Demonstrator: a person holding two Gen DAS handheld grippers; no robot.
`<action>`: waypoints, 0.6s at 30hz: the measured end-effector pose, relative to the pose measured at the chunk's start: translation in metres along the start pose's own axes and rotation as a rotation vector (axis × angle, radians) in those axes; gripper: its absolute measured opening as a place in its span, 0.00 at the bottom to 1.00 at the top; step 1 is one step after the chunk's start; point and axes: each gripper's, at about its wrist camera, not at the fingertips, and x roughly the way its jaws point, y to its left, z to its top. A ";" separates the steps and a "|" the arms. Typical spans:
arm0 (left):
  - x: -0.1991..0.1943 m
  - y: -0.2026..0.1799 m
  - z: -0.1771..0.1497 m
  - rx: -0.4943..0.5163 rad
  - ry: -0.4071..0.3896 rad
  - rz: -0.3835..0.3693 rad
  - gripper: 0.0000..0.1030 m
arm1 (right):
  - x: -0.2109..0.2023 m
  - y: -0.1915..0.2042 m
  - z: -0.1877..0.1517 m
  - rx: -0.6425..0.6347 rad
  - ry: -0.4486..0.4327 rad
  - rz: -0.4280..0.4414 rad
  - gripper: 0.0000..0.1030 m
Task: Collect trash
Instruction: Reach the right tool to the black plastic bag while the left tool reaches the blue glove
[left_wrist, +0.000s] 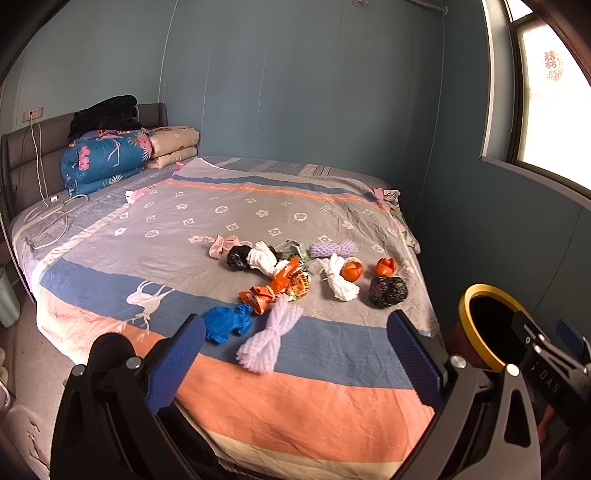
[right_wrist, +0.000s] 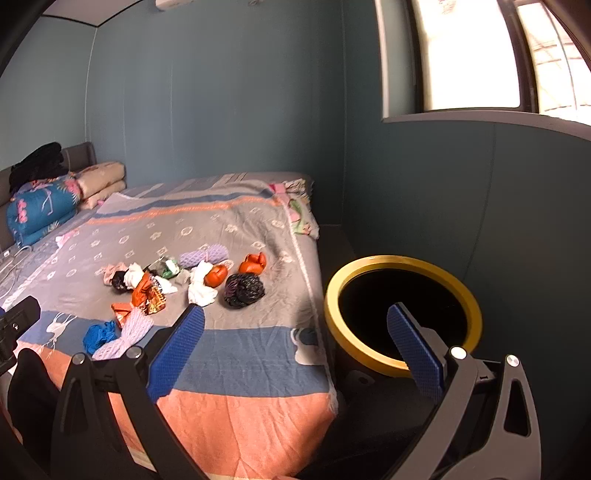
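Trash lies scattered on the striped bed cover (left_wrist: 314, 402): a blue crumpled piece (left_wrist: 225, 323), a lilac foam net (left_wrist: 271, 338), an orange wrapper (left_wrist: 273, 288), white tissue (left_wrist: 340, 280), orange peels (left_wrist: 351, 269), a black bag (left_wrist: 388, 291). The same pile shows in the right wrist view (right_wrist: 147, 295). A black bin with a yellow rim (right_wrist: 402, 314) stands beside the bed, also in the left wrist view (left_wrist: 480, 325). My left gripper (left_wrist: 295, 332) is open and empty above the bed's near part. My right gripper (right_wrist: 295, 325) is open and empty, between the bed edge and the bin.
Folded quilts (left_wrist: 107, 158) and dark clothing (left_wrist: 105, 116) sit at the headboard. White cables (left_wrist: 55, 218) lie on the bed's left side. A blue-grey wall (right_wrist: 461, 203) and a window (right_wrist: 472, 55) stand behind the bin.
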 end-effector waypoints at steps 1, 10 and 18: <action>0.004 0.004 0.001 -0.001 0.008 -0.002 0.92 | 0.005 0.001 0.002 -0.005 0.014 0.013 0.92; 0.059 0.053 0.005 0.003 0.149 0.023 0.92 | 0.058 0.014 0.020 -0.060 0.097 0.105 0.92; 0.129 0.093 0.007 0.071 0.278 0.124 0.92 | 0.136 0.057 0.022 -0.194 0.304 0.210 0.92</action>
